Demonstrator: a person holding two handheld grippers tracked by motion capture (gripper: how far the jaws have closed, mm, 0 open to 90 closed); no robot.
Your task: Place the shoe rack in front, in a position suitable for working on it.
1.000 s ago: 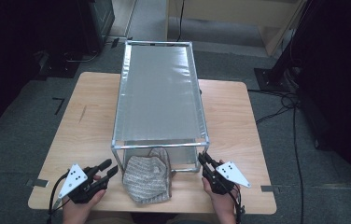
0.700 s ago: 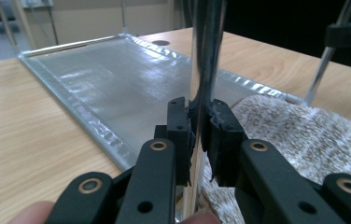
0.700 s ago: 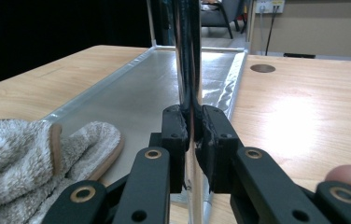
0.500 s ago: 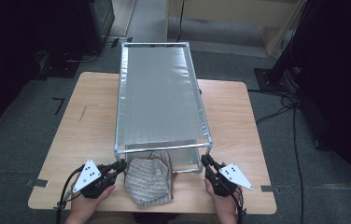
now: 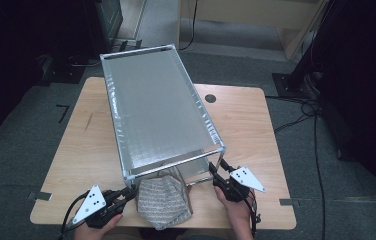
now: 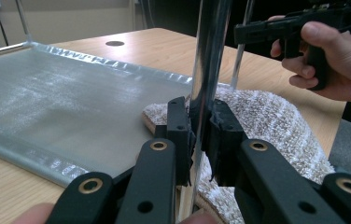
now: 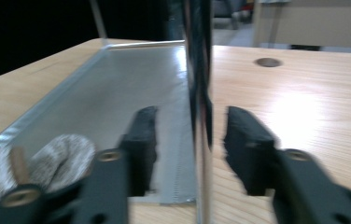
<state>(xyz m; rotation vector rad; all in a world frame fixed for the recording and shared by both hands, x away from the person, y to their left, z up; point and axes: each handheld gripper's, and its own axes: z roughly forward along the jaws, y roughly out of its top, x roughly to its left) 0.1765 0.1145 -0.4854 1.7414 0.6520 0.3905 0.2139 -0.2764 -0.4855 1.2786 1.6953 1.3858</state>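
A tall metal frame (image 5: 161,115) with a silver mesh top stands lengthwise on the wooden table (image 5: 246,120). A grey knitted cloth (image 5: 163,202) lies at its near end, partly under it. My left gripper (image 5: 130,191) is shut on the frame's near left post (image 6: 208,70), with the pads pressed on both sides of it. My right gripper (image 5: 215,172) is at the near right post (image 7: 199,70). Its jaws have just been opening and stand apart on either side of the post, clear of it. The cloth (image 6: 267,121) lies just behind the left gripper (image 6: 200,126).
A silver sheet (image 6: 71,107) covers the frame's base on the table. A round cable hole (image 5: 210,98) sits in the table beyond the frame. Dark floor, cables and stands surround the table. Bare wood lies left and right of the frame.
My left gripper moved right to the near left post and closed on it. My right gripper's jaws opened off the near right post. The frame's far end has swung left.
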